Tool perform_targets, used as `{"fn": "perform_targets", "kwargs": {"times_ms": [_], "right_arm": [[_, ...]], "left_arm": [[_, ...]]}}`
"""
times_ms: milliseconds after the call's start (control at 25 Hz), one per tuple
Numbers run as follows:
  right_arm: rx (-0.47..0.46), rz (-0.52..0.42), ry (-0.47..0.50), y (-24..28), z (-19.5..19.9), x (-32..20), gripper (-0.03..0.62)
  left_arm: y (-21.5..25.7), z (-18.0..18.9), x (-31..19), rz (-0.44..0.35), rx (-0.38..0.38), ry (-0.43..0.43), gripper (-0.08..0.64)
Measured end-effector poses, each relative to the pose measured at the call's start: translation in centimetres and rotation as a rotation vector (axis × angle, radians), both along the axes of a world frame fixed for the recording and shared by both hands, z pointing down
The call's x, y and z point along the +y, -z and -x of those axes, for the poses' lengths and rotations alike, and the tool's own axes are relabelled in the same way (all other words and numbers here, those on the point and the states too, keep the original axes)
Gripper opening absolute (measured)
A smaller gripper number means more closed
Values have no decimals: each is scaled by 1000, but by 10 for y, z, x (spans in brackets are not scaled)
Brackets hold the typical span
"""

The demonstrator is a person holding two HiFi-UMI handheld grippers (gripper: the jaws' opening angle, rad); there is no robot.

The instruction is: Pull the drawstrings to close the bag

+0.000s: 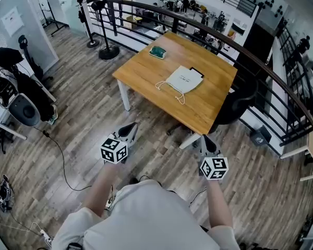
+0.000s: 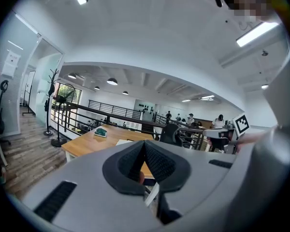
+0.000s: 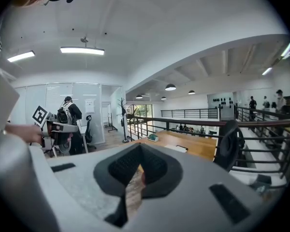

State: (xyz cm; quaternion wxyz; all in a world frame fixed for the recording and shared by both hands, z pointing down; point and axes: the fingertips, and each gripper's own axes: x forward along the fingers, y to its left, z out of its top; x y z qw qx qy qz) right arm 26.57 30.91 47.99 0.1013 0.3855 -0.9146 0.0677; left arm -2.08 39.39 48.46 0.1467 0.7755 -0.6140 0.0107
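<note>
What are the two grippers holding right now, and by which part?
Nothing: left gripper and right gripper are shut and empty, short of the drawstring bag lying on the table.

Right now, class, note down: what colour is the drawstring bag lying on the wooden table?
White. The bag shows best in the head view, lying on the table.

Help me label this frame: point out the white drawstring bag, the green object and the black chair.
white drawstring bag (image 1: 185, 78), head view, middle of its cloth
green object (image 1: 157, 52), head view, its top
black chair (image 1: 235, 105), head view, its dark upper part
</note>
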Motion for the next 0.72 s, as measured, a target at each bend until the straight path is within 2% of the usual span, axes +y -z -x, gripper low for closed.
{"fn": "perform_targets", "kwargs": {"times_ms": [320, 480, 560, 640, 720], "right_arm": [[-44, -2, 19, 0, -7, -8, -2], [-24, -14, 23, -1, -15, -17, -2], [-15, -10, 29, -4, -18, -20, 50], [-5, -12, 30, -7, -21, -22, 64], [3, -18, 32, -10, -25, -24, 82]], "left_arm": [[-2, -6, -4, -7, -11, 24, -6], [-2, -12, -7, -20, -14, 52, -6], [-3, -14, -8, -26, -16, 69, -6], [-5, -17, -9, -30, -15, 79, -5], [-8, -21, -10, -34, -10, 82, 85]]}}
